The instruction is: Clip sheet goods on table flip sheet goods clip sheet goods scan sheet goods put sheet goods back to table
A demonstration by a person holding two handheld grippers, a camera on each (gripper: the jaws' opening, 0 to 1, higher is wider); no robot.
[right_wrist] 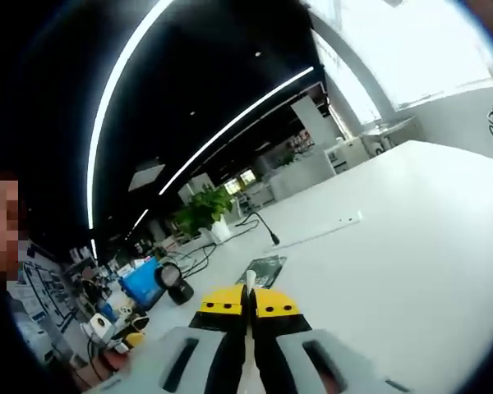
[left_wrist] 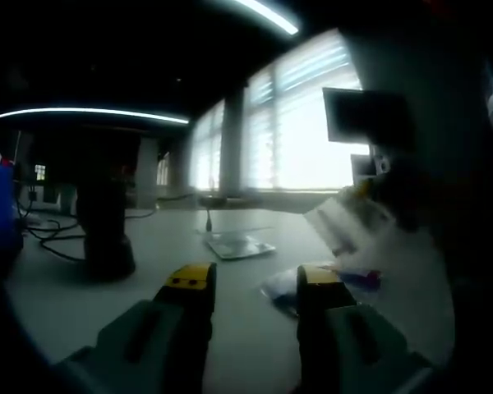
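Clenching right tool (right_wrist: 249, 305) on white sheet goods (right_wrist: 250, 283) edge-on; left tool (left_wrist: 255, 283) released over table (left_wrist: 107, 312).

Dim, backlit room: windows (left_wrist: 312, 131) blow out white, ceiling light strips (right_wrist: 230, 127) streak, edges bend.

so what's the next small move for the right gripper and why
Probably carry the sheet to the scanner. The right gripper is shut on the sheet's thin edge, holding it off the table, and the left gripper is open and free.
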